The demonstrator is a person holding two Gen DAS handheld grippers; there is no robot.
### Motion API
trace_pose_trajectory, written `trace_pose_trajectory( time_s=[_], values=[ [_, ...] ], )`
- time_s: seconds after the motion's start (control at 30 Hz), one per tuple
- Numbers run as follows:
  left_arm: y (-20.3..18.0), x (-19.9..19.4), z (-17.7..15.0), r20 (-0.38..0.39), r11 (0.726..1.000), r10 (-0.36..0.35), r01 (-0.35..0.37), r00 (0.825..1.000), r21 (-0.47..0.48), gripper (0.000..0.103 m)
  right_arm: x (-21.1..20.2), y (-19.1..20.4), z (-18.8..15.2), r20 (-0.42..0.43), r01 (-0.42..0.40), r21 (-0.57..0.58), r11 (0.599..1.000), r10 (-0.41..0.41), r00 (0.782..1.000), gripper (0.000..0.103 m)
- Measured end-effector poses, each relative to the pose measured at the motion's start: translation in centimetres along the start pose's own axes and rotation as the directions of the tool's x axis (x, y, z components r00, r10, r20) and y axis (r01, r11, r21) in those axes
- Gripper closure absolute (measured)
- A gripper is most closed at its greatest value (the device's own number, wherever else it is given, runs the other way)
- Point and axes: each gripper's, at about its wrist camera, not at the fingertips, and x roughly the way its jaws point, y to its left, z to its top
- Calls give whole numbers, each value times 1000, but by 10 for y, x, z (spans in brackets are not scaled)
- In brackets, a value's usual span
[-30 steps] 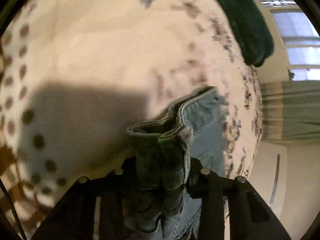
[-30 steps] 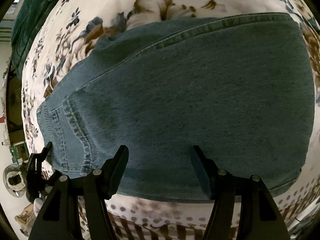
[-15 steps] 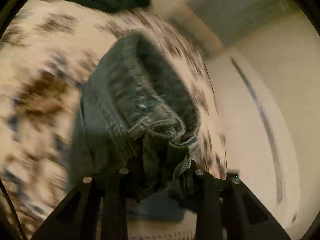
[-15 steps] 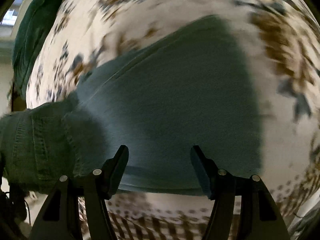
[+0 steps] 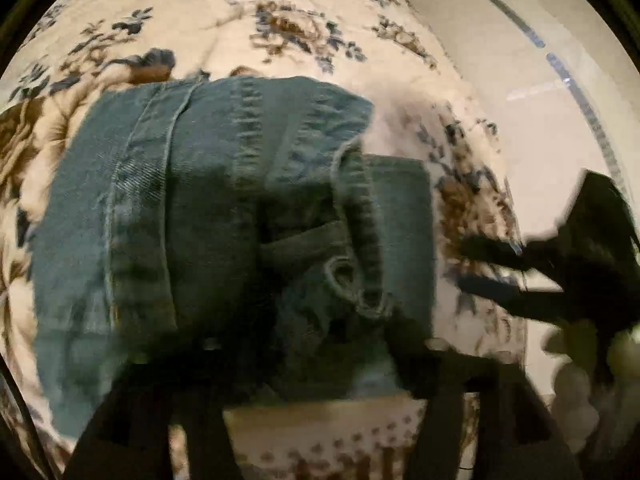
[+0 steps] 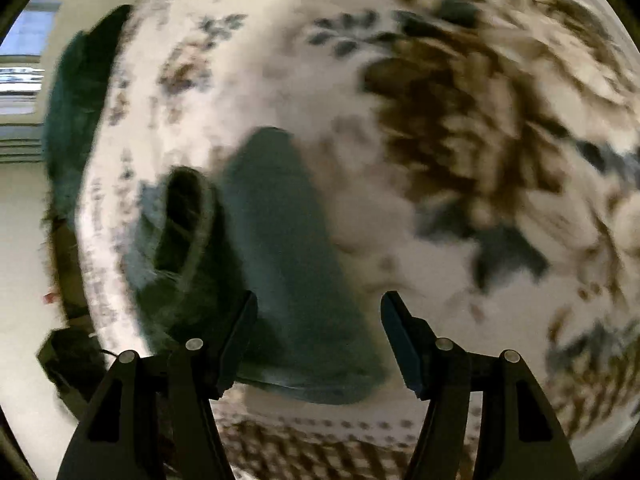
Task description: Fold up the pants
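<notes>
The blue denim pants [image 5: 208,216] lie folded over on the floral bedspread [image 5: 280,20]. In the left wrist view the waistband end lies doubled on top of the leg part, right in front of my left gripper [image 5: 316,344]. Its jaws stand spread with denim bunched between them; the frame is blurred, so the grip is unclear. In the right wrist view the pants [image 6: 288,248] lie left of centre. My right gripper [image 6: 318,332] is open and empty above their near edge. It also shows at the right of the left wrist view [image 5: 492,268].
A dark green cloth [image 6: 76,108] lies at the far left edge of the bed. The bed's edge and pale floor [image 5: 560,80] are to the right in the left wrist view. A window [image 6: 20,60] is at far left.
My left gripper has carried the waistband end over and down onto the rest of the pants, and its jaws now stand wider. My right gripper has swung right, away from the denim.
</notes>
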Motion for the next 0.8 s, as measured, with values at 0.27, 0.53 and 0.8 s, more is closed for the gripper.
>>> trace_pose_trajectory(
  time_s=[0.27, 0.53, 0.8],
  values=[
    [26, -56, -26, 65, 987, 135, -128, 989, -101, 1, 72, 37, 21, -231, -191, -110, 975, 162, 960, 26],
    [96, -84, -26, 97, 930, 249, -210, 964, -300, 1, 120, 55, 20, -330, -189, -231, 954, 106, 938, 21],
    [107, -109, -11, 152, 895, 346, -277, 926, -350, 1, 78, 66, 7, -184, -226, -230, 946, 186, 965, 77]
  ],
)
